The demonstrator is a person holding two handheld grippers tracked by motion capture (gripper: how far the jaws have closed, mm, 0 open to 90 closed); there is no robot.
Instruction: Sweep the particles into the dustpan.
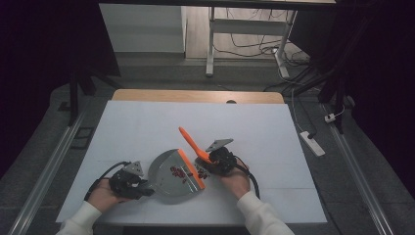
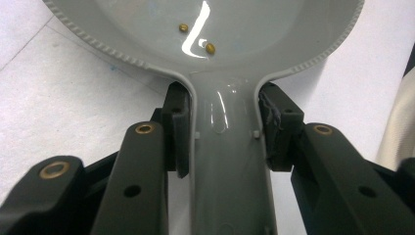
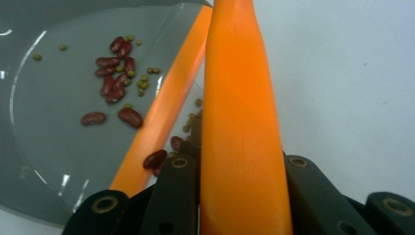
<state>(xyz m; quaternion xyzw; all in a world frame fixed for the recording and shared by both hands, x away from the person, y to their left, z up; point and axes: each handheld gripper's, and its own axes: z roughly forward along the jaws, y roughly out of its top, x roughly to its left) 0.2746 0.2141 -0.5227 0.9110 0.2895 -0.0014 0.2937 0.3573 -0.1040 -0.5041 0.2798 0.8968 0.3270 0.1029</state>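
Observation:
A grey dustpan [image 1: 171, 175] with an orange front lip [image 1: 191, 169] lies on the white table cover, with several red beans [image 1: 177, 172] and small green ones inside. My left gripper [image 1: 145, 188] is shut on the dustpan's handle [image 2: 225, 161], one pad on each side. My right gripper [image 1: 208, 165] is shut on an orange brush [image 1: 193, 143], whose handle [image 3: 240, 122] slants up and away to the left. Several beans [image 3: 155, 159] lie on the table just outside the orange lip [image 3: 166, 107], beside the brush head. The bristles are hidden.
The white cover [image 1: 147, 122] reaches back to a wooden table edge [image 1: 195, 96]. A power strip [image 1: 312, 143] and cables lie on the floor to the right. A white desk frame [image 1: 244, 29] stands beyond the table.

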